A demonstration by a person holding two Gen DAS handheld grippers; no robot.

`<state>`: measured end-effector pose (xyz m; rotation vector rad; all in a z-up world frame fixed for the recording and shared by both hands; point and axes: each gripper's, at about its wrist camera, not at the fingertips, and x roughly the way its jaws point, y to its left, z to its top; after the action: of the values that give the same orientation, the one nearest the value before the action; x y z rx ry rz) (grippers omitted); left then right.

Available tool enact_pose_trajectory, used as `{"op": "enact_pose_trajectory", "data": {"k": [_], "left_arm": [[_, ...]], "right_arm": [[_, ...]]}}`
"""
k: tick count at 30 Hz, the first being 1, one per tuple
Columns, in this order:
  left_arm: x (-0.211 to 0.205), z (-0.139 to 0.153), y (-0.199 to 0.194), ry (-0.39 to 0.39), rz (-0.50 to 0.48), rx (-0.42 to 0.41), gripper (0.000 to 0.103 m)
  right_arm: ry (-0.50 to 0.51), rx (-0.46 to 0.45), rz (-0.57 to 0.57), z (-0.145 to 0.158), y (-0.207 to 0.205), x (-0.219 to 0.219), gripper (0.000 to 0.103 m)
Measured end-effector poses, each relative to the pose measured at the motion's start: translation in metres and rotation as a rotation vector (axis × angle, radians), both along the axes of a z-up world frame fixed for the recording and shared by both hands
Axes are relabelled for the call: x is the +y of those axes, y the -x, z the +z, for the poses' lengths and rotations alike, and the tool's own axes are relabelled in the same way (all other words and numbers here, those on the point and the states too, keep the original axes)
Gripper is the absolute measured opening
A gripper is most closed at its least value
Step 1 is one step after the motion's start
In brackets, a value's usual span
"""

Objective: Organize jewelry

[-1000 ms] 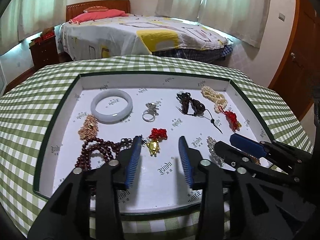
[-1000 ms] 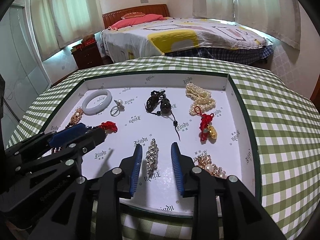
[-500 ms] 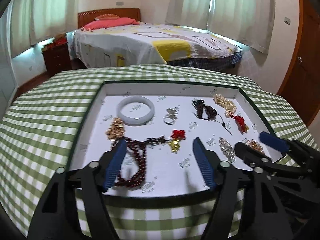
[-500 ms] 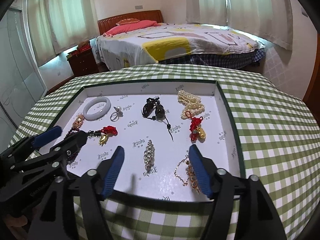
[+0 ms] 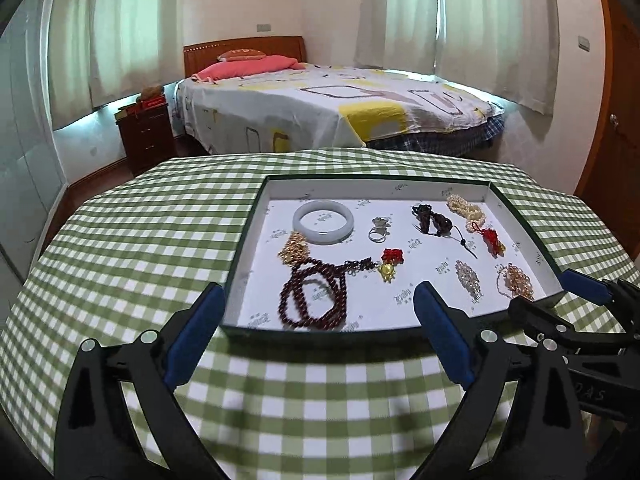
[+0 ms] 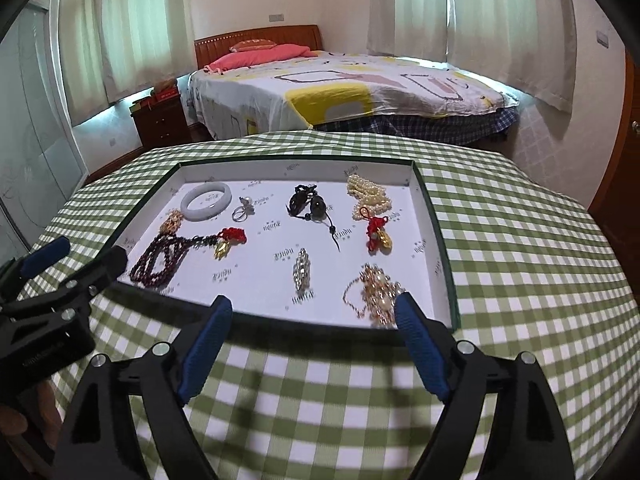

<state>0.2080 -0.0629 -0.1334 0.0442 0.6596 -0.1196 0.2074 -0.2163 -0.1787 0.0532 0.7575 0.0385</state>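
Observation:
A white-lined tray (image 5: 360, 188) with a dark green rim holds several pieces: a jade bangle (image 5: 323, 222), a dark red bead necklace (image 5: 314, 296), a crystal brooch (image 6: 302, 270) and a gold pearl bracelet (image 6: 378, 292) among them. My left gripper (image 5: 317, 287) hovers before the tray's near edge, over the necklace end. Its jaws are opening and hold nothing. My right gripper (image 6: 313, 299) hangs before the near edge by the brooch and bracelet. Its jaws are also opening, with nothing gripped. Each gripper shows beside the other: the right gripper (image 5: 546, 292), the left gripper (image 6: 86, 250).
A green checked cloth (image 5: 140, 240) covers the table around the tray. Behind the table stand a bed (image 5: 340, 108), a dark nightstand (image 5: 146, 136) and curtained windows. A wooden door (image 5: 616, 140) is at the right. A hand (image 6: 12, 420) shows at the lower left.
Both grippers drew back and up from over the tray to in front of its near edge, and both sets of jaws spread wide. The jewelry stayed in place.

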Motion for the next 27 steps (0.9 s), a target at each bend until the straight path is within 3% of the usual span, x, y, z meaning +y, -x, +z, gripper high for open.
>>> {"op": "enact_pose_trajectory", "data": {"k": [7, 27], "left_arm": [[0.008, 0.020, 0.036, -0.014, 0.004, -0.027, 0.094], [0.020, 0.113, 0.140, -0.030, 0.013, -0.190, 0.099]], "right_arm": [[-0.003, -0.050, -0.004, 0.022, 0.032, 0.003, 0.081], [0.015, -0.239, -0.002, 0.112, 0.132, 0.005, 0.084]]}}
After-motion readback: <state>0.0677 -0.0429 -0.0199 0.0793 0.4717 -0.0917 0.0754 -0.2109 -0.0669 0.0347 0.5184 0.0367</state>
